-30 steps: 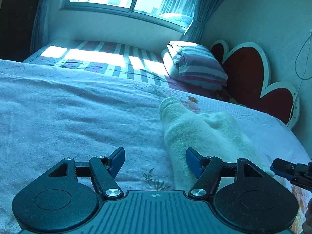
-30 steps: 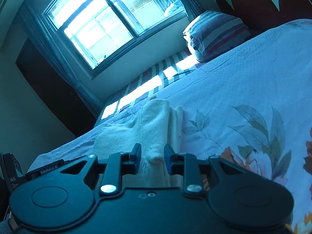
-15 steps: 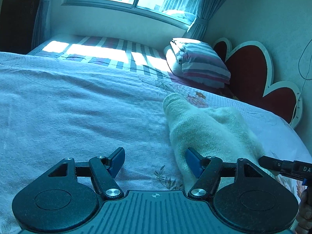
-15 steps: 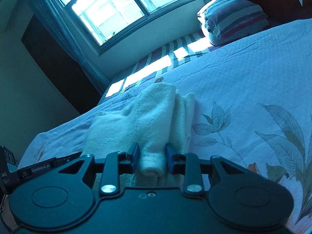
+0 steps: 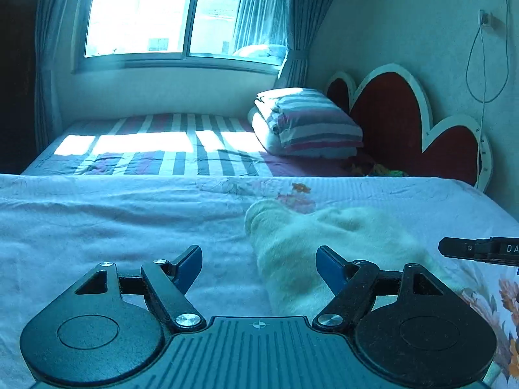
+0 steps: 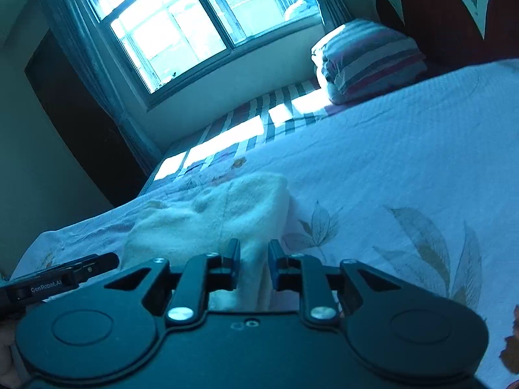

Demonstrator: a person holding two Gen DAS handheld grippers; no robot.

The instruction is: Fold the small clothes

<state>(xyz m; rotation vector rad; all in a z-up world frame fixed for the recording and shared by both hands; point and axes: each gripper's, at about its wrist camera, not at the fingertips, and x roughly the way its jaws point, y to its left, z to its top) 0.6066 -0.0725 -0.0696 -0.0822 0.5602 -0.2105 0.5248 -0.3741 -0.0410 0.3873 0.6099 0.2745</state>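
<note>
While right jaws pinch cream garment (image 6: pixel 227 214) on floral bedsheet (image 5: pixel 97 220), left jaws wide, just opened.

Bed (image 5: pixel 97 227) with pale floral sheet; striped cover (image 5: pixel 168 159) on the far half, sunlit in patches. On the floral sheet: one cream garment (image 5: pixel 292 259), partly folded, bunched lengthwise. On the striped cover, near the heart-shaped headboard (image 5: pixel 389 120): one folded striped quilt (image 5: pixel 308 123).

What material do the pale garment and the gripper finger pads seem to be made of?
Pale garment: probably fleece or terry, matte, with a fuzzy nap and soft rounded folds.
Finger pads of the left gripper: likely rubber or plastic, smooth blue faces; cannot tell which.
</note>
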